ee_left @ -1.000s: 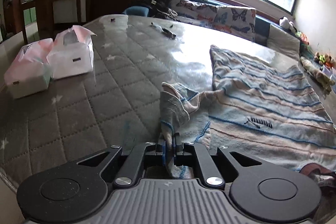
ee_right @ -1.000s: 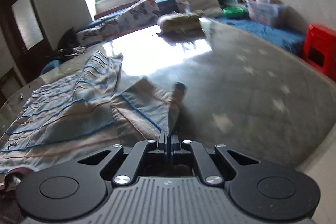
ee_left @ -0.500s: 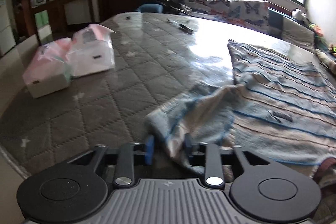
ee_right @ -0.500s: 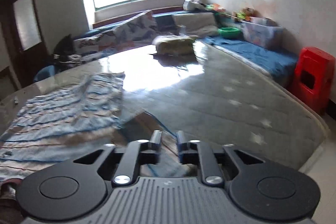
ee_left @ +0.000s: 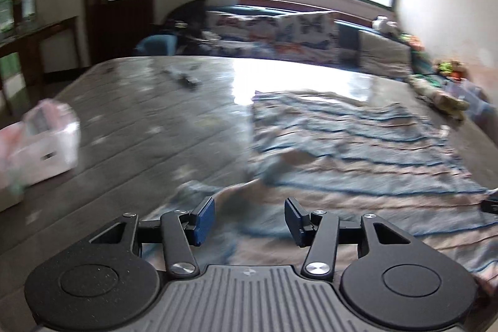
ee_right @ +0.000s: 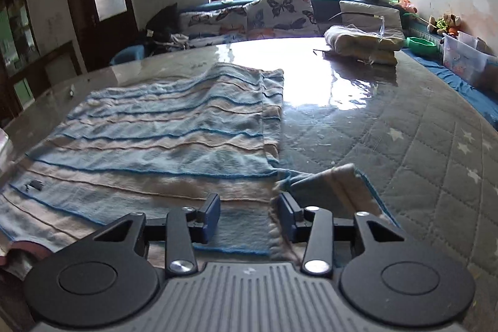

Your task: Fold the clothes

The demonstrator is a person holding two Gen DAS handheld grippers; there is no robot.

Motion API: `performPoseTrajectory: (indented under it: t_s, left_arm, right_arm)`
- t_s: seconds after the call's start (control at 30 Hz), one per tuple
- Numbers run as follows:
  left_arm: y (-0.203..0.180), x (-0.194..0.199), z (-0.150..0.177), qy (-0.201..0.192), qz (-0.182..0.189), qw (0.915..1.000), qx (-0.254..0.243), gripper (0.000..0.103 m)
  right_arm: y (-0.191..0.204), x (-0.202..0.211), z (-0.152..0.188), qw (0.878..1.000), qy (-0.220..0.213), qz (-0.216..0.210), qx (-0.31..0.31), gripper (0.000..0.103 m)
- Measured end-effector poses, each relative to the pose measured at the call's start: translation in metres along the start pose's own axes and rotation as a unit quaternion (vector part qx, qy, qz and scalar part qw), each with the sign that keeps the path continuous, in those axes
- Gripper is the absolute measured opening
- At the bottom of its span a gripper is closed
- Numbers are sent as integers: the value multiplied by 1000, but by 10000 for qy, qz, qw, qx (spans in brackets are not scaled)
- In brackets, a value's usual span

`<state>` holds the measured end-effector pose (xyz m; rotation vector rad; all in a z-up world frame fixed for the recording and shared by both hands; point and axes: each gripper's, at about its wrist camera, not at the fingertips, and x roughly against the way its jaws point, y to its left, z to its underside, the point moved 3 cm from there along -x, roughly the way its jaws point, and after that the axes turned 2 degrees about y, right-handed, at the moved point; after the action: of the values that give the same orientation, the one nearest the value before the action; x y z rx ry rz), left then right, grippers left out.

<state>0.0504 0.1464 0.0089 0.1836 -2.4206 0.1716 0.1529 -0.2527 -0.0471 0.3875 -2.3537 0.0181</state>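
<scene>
A blue and beige striped garment (ee_right: 162, 139) lies spread on the grey quilted mattress (ee_right: 420, 145). Its near right corner is folded over into a flap (ee_right: 330, 185). My right gripper (ee_right: 249, 215) stands open just above the garment's near edge, with nothing between its fingers. In the blurred left wrist view the same garment (ee_left: 358, 151) lies ahead and to the right. My left gripper (ee_left: 249, 218) is open over its near left part, holding nothing.
White plastic-wrapped packs (ee_left: 40, 139) sit on the mattress at the left. A folded beige pile (ee_right: 361, 44) lies at the far right. Butterfly-print cushions (ee_right: 249, 14) line the far side under the window. A small dark object (ee_left: 186, 80) lies on the far left of the mattress.
Both grippers were shut on corners of the garment one second ago. They have opened and let the cloth drop, and the garment now lies flatter. The left view has swung right.
</scene>
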Motion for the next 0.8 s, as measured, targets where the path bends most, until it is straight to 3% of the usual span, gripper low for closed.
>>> performPoseTrajectory:
  t_s: [0.1,0.2,0.33,0.57,0.8]
  left_arm:
    - [-16,-18,-15,26,197,9997,-106,51]
    - [-25,-40,-34,93,342,9993,-78,51]
    - [-33,-77,-51,283,443,9986,-46,51]
    - [-41,-136,-72,593,517,9969,-15,50]
    - [-28,-163,-88,488,98,9988,-15,49]
  right_arm:
    - [-12,0,-1,10000,15,-10,-96,45]
    - [-21,0,-1,9993,26,334,-155,45]
    - [-23,4,-6,9989,-17,425,-186,46]
    - [-6,-8,-29,10000,-39,8,43,48]
    - [17,-50,-53,9981,220,-391,424,51]
